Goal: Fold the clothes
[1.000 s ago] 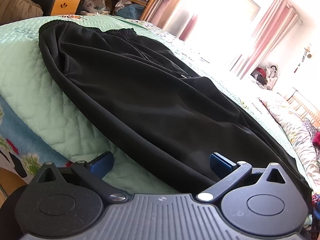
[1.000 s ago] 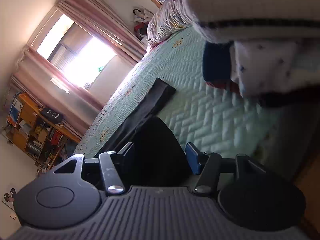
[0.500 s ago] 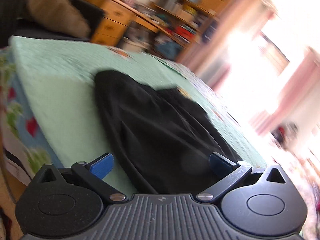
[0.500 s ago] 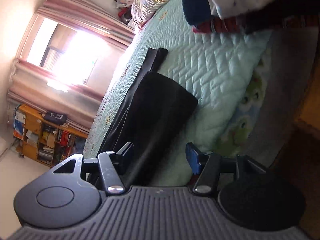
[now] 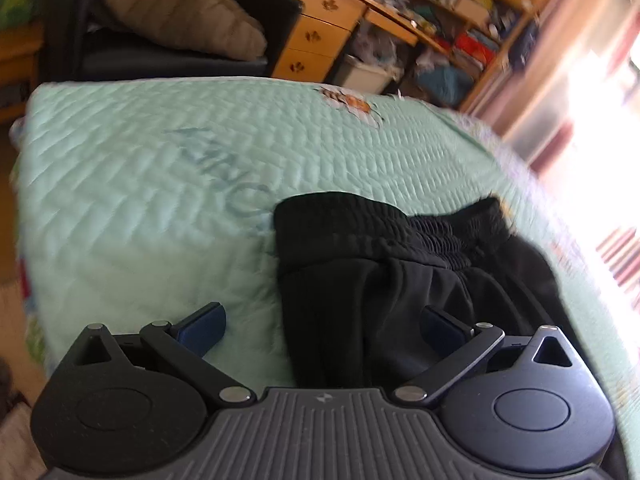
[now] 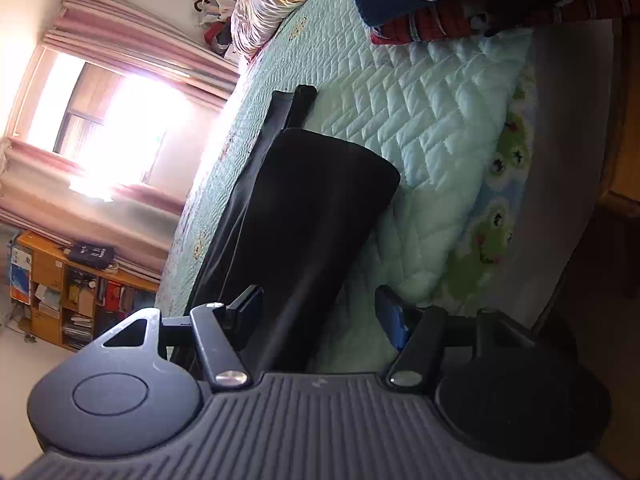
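Black trousers lie flat on the green quilted bedspread. Their gathered elastic waistband faces the foot of the bed. My left gripper hovers open just short of the waistband, its right finger over the black cloth and its left finger over the quilt. In the right wrist view the trousers show their leg end, one leg folded over and the other cuff sticking out beyond. My right gripper is opening, with the leg cloth lying below the gap and neither pad pressing on it.
A pile of other clothes sits at the head of the bed. The bed's side edge shows a frog-print sheet. A wooden desk with drawers and a dark chair with a brown cushion stand past the foot.
The left gripper swept along the trousers from their long side to the waistband end. The right gripper drew back from the leg end and rolled, and its jaws spread a little.
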The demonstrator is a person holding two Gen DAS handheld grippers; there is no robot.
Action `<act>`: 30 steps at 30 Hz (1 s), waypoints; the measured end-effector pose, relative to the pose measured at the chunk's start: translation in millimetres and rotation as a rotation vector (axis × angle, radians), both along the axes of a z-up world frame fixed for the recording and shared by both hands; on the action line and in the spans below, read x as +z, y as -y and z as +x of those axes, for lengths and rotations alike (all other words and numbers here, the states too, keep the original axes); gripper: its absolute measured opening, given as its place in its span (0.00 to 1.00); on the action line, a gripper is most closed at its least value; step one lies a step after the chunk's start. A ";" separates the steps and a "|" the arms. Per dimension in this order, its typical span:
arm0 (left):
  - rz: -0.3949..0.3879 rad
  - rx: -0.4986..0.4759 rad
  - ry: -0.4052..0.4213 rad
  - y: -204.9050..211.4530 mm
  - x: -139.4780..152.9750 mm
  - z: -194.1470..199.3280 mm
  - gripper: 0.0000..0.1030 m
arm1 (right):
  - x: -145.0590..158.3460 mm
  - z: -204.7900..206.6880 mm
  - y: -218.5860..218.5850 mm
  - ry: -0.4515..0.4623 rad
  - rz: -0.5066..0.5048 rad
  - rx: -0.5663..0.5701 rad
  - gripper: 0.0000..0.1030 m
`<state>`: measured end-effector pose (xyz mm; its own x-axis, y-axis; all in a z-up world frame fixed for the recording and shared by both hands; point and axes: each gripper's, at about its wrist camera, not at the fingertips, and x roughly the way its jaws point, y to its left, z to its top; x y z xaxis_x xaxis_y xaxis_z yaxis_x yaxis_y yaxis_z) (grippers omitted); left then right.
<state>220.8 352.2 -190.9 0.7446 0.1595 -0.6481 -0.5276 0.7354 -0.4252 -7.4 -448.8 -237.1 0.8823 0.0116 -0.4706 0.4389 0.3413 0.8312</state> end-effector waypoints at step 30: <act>-0.026 -0.088 0.167 36.4 34.8 -53.5 0.06 | 25.0 35.2 15.7 0.029 -0.115 -0.020 0.06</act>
